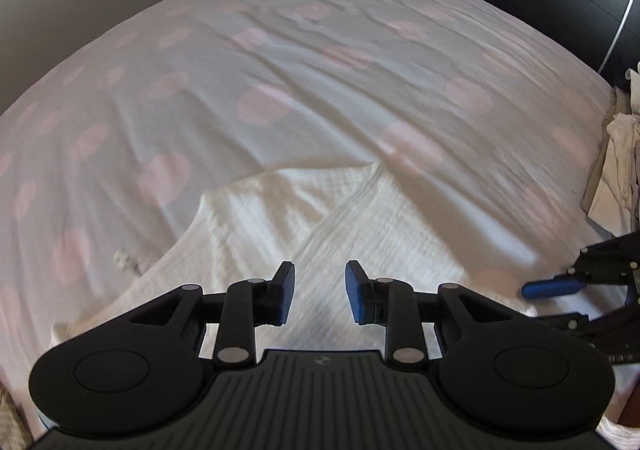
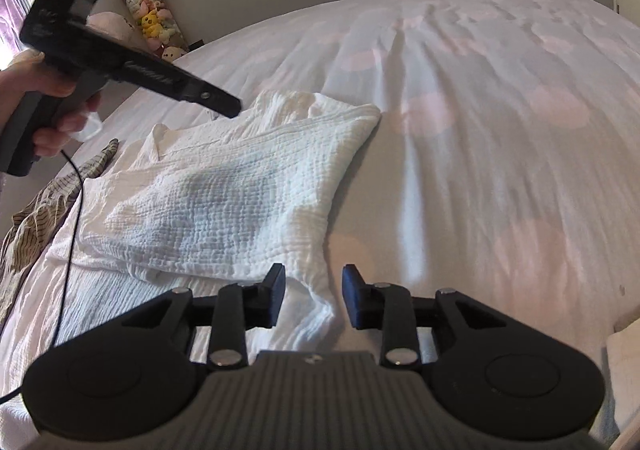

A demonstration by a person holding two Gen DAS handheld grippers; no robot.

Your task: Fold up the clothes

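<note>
- Two tongs, left tongs and right tongs, both spread wide, gripping nothing.
- White crinkled garment lies partly folded on the bed.

A white crinkle-textured garment lies spread on the bed, partly folded: one panel is laid over the rest, its far corner pointing toward the middle of the bed. In the left wrist view the same white cloth shows a diagonal fold edge and a curved neckline cutout on its left side.
</note>
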